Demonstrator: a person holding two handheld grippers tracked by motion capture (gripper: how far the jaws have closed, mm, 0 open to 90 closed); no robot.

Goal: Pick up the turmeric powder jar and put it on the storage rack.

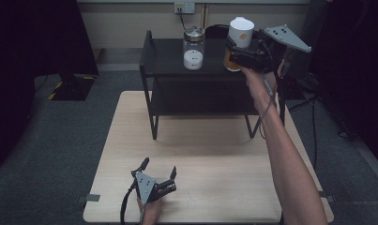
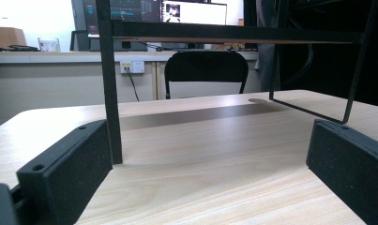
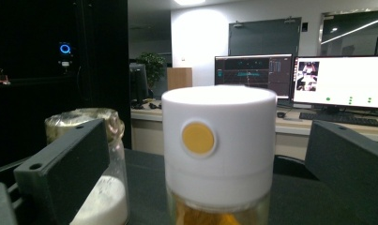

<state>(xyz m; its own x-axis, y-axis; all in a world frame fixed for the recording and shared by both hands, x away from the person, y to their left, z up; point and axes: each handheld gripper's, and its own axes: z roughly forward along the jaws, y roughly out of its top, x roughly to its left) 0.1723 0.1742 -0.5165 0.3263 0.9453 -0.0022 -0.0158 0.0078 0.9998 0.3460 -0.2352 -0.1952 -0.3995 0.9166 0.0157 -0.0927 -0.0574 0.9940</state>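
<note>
A black two-tier shelf (image 1: 168, 51) stands at the far half of the wooden table (image 1: 200, 154). On its top tier stand two jars. One is a glass jar with a silver lid and white powder (image 1: 194, 49). The other, to its right, is a jar with a tall white cap and orange contents (image 1: 240, 40). My right gripper (image 1: 234, 51) is open around this white-capped jar (image 3: 218, 145), with a gap at each pad. The powder jar (image 3: 102, 206) stands behind its left jaw. My left gripper (image 1: 159, 166) rests open near the table's front edge, nothing between its fingers, facing the shelf's leg (image 2: 109, 84).
The lower tier of the shelf is bare. A black chair (image 2: 206, 70) stands behind the table, under a wall socket (image 1: 184, 7) with a cable. Monitors (image 3: 339, 79) sit on a desk beyond. Dark equipment stands on the floor to the right of the shelf.
</note>
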